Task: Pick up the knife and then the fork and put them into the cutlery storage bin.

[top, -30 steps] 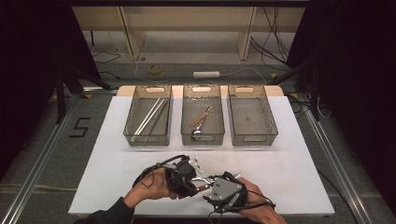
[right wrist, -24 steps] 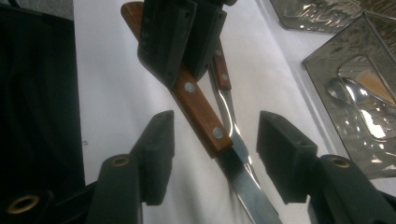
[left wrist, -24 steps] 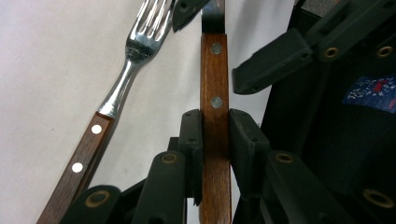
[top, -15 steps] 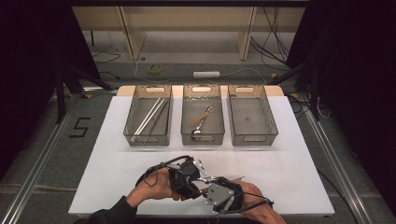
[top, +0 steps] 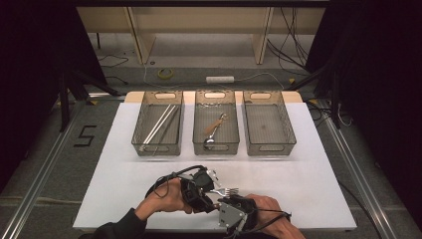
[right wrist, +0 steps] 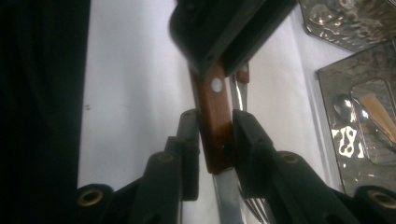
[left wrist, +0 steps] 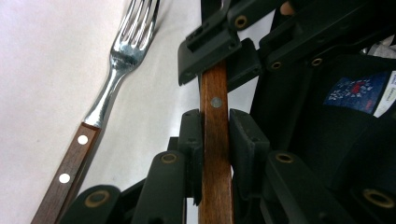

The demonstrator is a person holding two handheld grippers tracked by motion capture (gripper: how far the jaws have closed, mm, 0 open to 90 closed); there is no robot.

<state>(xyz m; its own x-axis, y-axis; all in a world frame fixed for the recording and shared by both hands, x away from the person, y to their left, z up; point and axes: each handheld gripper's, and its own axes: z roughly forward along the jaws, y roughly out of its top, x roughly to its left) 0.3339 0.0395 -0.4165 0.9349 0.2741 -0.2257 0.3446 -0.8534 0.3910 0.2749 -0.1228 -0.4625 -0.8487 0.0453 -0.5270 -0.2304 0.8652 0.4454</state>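
A wooden-handled utensil (left wrist: 215,112) with a rivet in its handle hangs between both grippers near the table's front edge. My left gripper (left wrist: 215,135) is shut on the handle. My right gripper (right wrist: 215,135) has just been closing and its pads now press the same handle (right wrist: 214,107), a little farther along; steel shows below the wood. In the high view the left gripper (top: 208,196) and the right gripper (top: 219,203) meet nose to nose. A second fork (left wrist: 119,60), also wooden-handled, lies on the white table beside them, its tines (top: 230,190) pointing right.
Three mesh bins stand in a row at the back. The left bin (top: 157,152) holds long pale sticks, the middle bin (top: 216,148) holds a spoon (right wrist: 345,107) and a wooden-handled piece, and nothing shows in the right bin (top: 271,149). White table surface (top: 308,184) lies between bins and hands.
The right gripper's jaws have closed in from wide apart onto the handle that the left gripper holds. Both hands stayed almost in place.
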